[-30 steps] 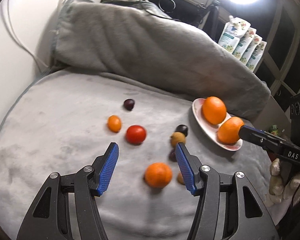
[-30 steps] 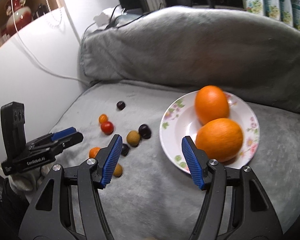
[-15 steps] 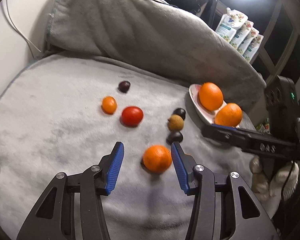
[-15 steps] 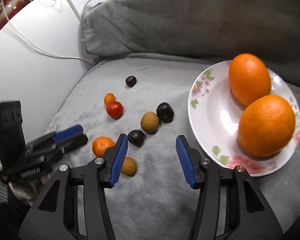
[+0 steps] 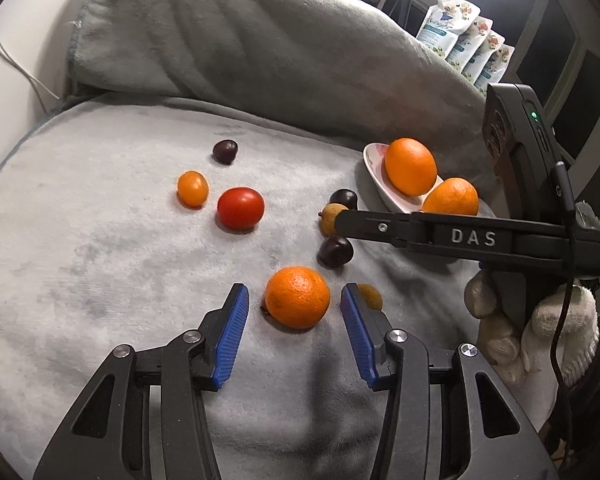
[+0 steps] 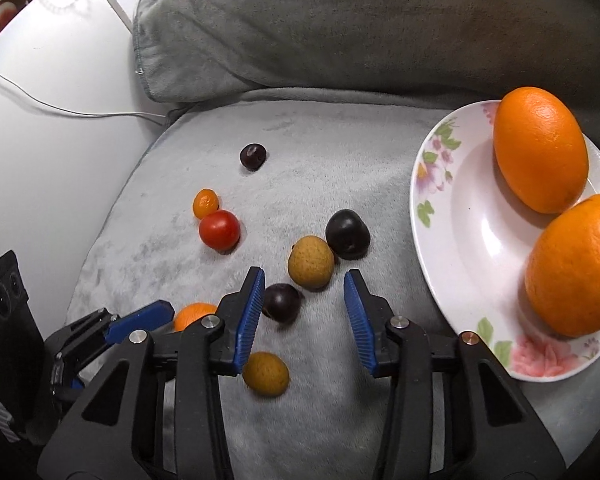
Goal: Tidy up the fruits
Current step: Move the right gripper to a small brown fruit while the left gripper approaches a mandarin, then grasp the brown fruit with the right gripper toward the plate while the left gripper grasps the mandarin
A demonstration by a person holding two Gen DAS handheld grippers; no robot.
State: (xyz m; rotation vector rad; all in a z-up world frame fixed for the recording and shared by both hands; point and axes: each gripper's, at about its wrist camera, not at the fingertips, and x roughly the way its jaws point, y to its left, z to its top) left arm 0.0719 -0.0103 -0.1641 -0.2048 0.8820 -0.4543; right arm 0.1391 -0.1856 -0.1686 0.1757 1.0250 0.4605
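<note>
Since a second ago the right gripper (image 6: 304, 312) has dropped from over the plate (image 6: 452, 280) toward the loose fruit, its jaws closing yet apart, nothing pressed; a dark plum (image 6: 281, 302) lies by its left pad. The left gripper (image 5: 294, 322), angled down, straddles the small orange (image 5: 297, 297) on the grey blanket (image 5: 100, 260), pads not touching.
</note>
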